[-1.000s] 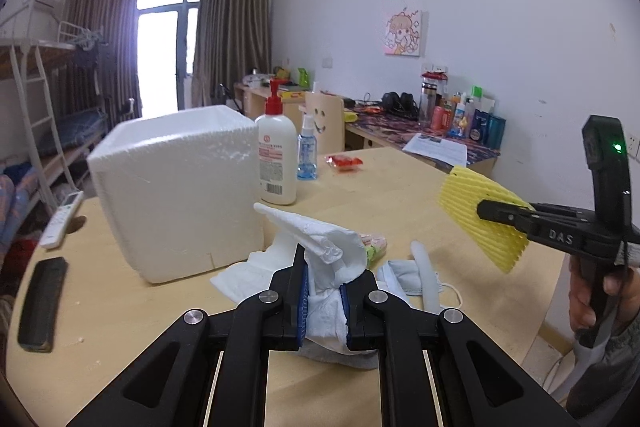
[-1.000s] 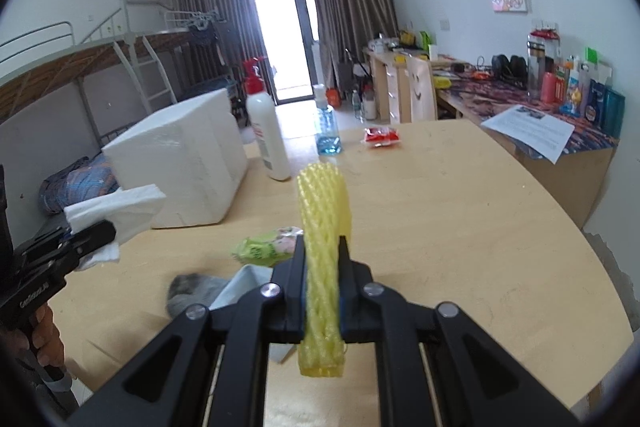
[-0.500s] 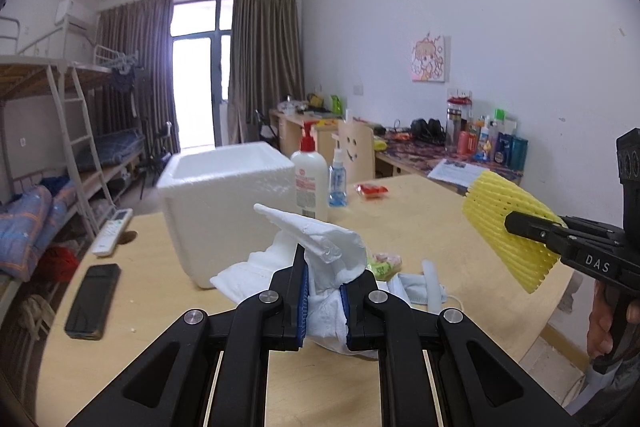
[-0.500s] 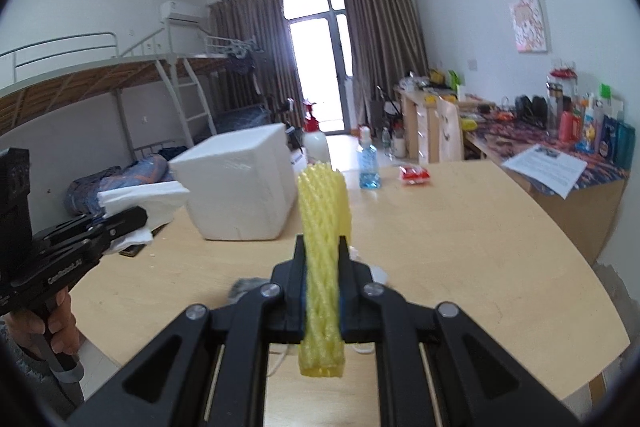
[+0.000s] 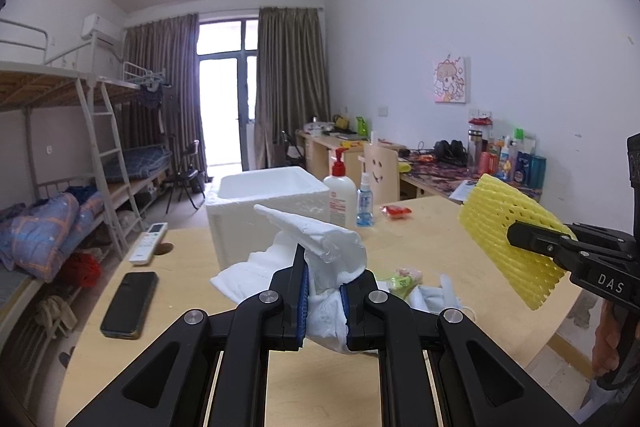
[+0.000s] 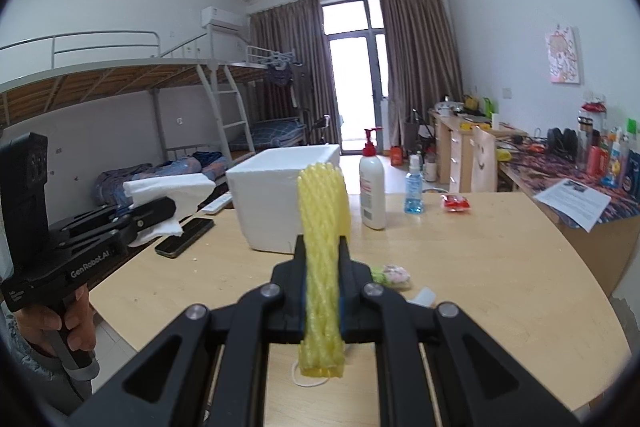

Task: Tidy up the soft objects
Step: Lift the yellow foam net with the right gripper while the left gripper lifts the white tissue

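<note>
My left gripper (image 5: 323, 297) is shut on a crumpled white foam sheet (image 5: 320, 247) and holds it above the wooden table (image 5: 168, 307). It also shows in the right wrist view (image 6: 168, 191). My right gripper (image 6: 323, 287) is shut on a yellow foam fruit net (image 6: 323, 227), also seen at the right of the left wrist view (image 5: 508, 235). An open white styrofoam box (image 5: 264, 211) stands beyond both, also seen in the right wrist view (image 6: 276, 203). A small green soft packet (image 6: 390, 273) and a white face mask (image 5: 444, 297) lie on the table below the grippers.
A lotion pump bottle (image 6: 372, 191) and a blue spray bottle (image 6: 413, 191) stand right of the box, with a red packet (image 6: 456, 203) nearby. A black phone (image 5: 128, 303) and a white remote (image 5: 148, 243) lie at the table's left. Bunk beds stand left, cluttered desks right.
Both grippers have risen well above the table with their loads still held; the open top of the styrofoam box has come into view.
</note>
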The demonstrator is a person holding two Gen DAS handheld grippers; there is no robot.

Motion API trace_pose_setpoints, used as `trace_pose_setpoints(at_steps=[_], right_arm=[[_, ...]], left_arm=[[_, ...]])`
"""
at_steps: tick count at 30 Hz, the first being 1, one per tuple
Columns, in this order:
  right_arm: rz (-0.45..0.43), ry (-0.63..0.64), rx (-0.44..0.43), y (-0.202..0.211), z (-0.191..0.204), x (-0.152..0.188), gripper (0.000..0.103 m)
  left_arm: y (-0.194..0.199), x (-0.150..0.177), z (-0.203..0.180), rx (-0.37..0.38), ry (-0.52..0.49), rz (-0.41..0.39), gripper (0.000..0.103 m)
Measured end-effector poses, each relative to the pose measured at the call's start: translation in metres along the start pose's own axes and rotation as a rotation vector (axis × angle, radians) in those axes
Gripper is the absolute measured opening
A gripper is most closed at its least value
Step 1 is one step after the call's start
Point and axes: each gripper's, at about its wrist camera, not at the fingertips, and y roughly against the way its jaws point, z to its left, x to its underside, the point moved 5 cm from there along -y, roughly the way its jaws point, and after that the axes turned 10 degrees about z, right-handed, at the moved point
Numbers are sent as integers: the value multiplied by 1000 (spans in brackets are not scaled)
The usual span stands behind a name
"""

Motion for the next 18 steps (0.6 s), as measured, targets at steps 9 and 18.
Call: trace_pose_setpoints(at_steps=[9, 18], right_arm=[[1, 34, -28, -11, 10, -7, 14], [-3, 55, -47, -21, 22, -20, 14]], left_arm=[[-1, -2, 12, -37, 11, -3, 13], [-7, -14, 27, -50, 21, -3, 13]])
